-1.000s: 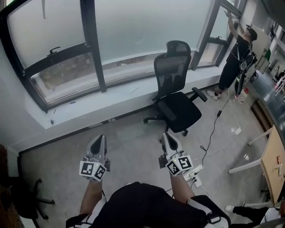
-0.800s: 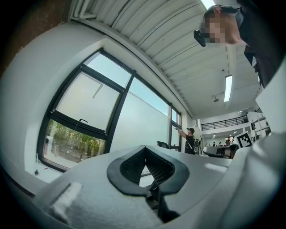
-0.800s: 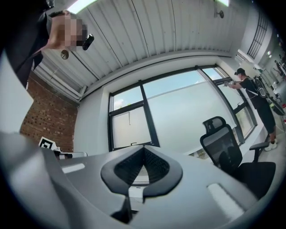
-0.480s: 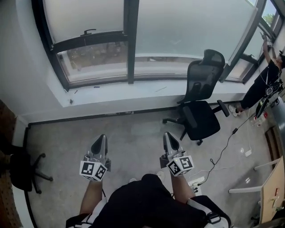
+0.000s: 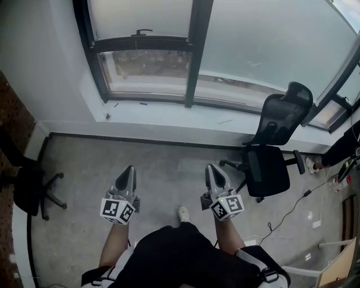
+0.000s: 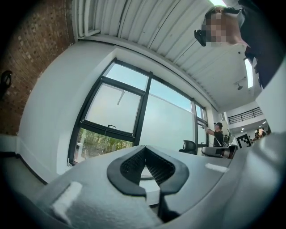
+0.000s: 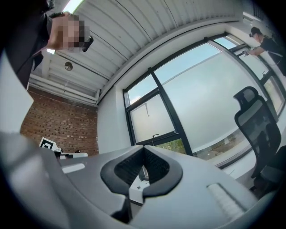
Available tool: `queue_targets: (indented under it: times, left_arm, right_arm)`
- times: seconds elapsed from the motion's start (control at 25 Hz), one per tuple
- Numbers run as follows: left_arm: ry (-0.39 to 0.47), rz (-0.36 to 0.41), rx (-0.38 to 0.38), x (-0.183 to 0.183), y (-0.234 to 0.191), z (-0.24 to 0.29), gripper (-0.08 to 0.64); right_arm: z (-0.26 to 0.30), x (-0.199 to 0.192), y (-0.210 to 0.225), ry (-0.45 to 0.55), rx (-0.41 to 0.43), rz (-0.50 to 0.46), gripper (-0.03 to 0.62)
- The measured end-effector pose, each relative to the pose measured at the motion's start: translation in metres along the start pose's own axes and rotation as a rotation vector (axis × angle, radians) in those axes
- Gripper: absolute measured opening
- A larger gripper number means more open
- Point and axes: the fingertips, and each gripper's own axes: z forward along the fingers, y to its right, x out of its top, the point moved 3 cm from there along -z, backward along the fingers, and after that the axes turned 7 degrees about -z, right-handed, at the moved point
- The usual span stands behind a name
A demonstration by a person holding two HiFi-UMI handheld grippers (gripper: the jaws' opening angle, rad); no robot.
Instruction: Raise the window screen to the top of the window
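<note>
I am keeping the left tool (image 5: 128, 169) and the right tool (image 5: 212, 167) both clenched on nothing, well back from the window (image 5: 194, 67), whose left pane the window screen (image 5: 140, 16) is covering only partway, so arriving at its handle (image 5: 142, 32) unopened is risking just bumping it.
</note>
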Motion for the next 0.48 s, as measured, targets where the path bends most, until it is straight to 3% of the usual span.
queue_targets:
  times: [0.48]
  left_arm:
    - [0.076, 0.025, 0.096, 0.001, 0.019, 0.095, 0.002]
  right_arm:
    - [0.089, 0.014, 0.088, 0.028, 0.139, 0.029, 0.003]
